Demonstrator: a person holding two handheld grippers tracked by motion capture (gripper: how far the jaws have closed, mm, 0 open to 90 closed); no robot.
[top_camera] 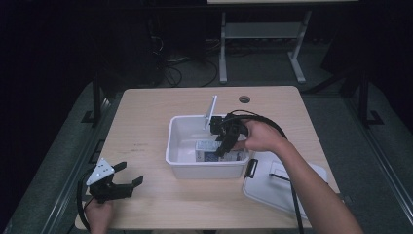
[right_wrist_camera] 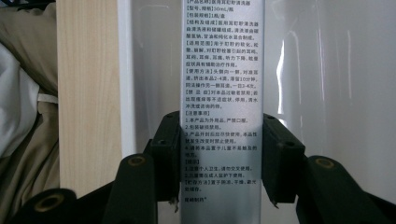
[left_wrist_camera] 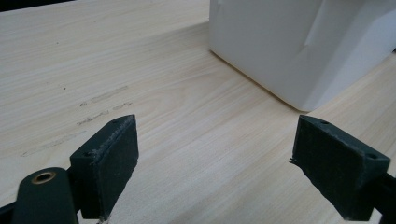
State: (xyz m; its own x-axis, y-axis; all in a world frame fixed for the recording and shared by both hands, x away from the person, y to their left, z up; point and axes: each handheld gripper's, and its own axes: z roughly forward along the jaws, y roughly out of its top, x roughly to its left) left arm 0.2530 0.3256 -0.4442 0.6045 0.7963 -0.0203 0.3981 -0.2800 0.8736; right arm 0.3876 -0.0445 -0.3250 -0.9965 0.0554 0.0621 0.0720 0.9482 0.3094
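Right gripper (top_camera: 225, 146): held in the person's right hand (top_camera: 258, 136), lowered into the bin (top_camera: 178, 151), jaws closed on a box (right_wrist_camera: 222, 93). In the right gripper view the two black pads (right_wrist_camera: 168, 154) press both narrow sides of the box, a silver-grey carton face printed with lines of small dark text, running straight up between the jaws; white bin wall behind it, a strip of table (right_wrist_camera: 86, 93) to the left. In the high view the box (top_camera: 209, 151) sits inside the bin against its near wall, white and blue faces showing; whether it rests on the bin floor cannot be told. A grey plate stands up from this gripper above the bin's far rim; its cable loops behind the hand. Bin: white, rectangular, open-topped, near the middle of the table, slightly right. Lid (top_camera: 272, 187): white, with a black latch, lying flat on the table just right of the bin at the near right corner, partly under the right forearm. Left gripper (top_camera: 129, 175): held low in the left hand (top_camera: 100, 214) at the near left edge, jaws spread wide, nothing between them. In the left gripper view it (left_wrist_camera: 215, 154) hangs over bare wood, with the bin's outer corner (left_wrist_camera: 289, 46) ahead, well apart. Table: light wood, with a cable hole (top_camera: 244, 99) at the far edge.
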